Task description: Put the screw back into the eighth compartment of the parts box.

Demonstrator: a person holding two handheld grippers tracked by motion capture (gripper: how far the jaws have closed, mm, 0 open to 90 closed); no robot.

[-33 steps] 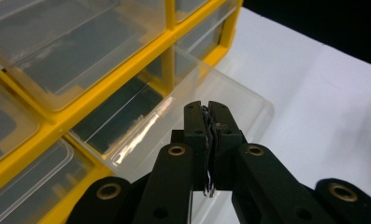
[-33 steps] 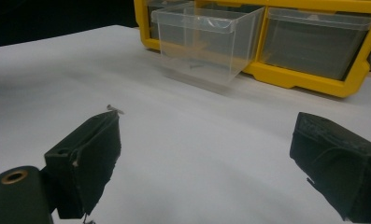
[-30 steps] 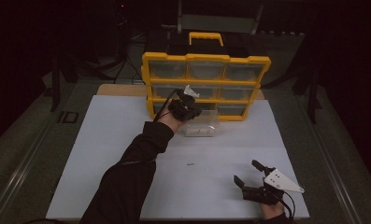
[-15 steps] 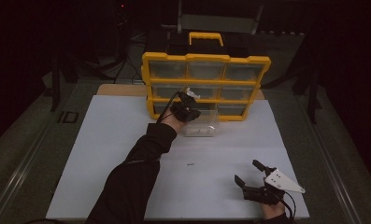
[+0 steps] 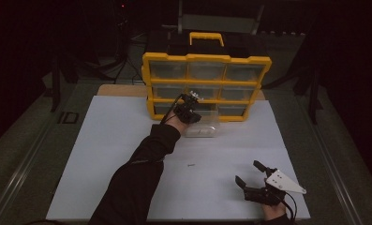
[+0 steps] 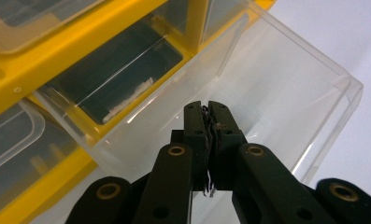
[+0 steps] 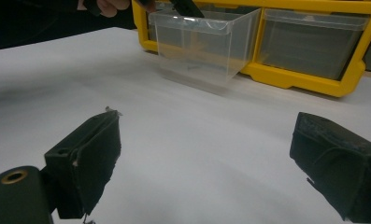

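A yellow organizer (image 5: 207,58) with clear drawers stands at the back of the white mat. One clear drawer (image 5: 203,129) of the bottom row is pulled out onto the mat. My left gripper (image 5: 192,104) hangs over that open drawer (image 6: 286,93), by its back end. Its jaws (image 6: 210,107) are shut, pads together, and I cannot make out anything between them. My right gripper (image 5: 249,172) rests low at the mat's front right. It stands open with nothing between its fingers (image 7: 87,154). From there the drawer (image 7: 202,42) shows far ahead.
A small dark screw (image 5: 190,165) lies on the white mat (image 5: 104,154) between the two hands. The organizer's black and yellow handle (image 5: 206,38) sticks up at the back. Dark floor and stands surround the table.
My left gripper has sunk slightly toward the pulled-out drawer, jaws staying shut. The right gripper has kept still.
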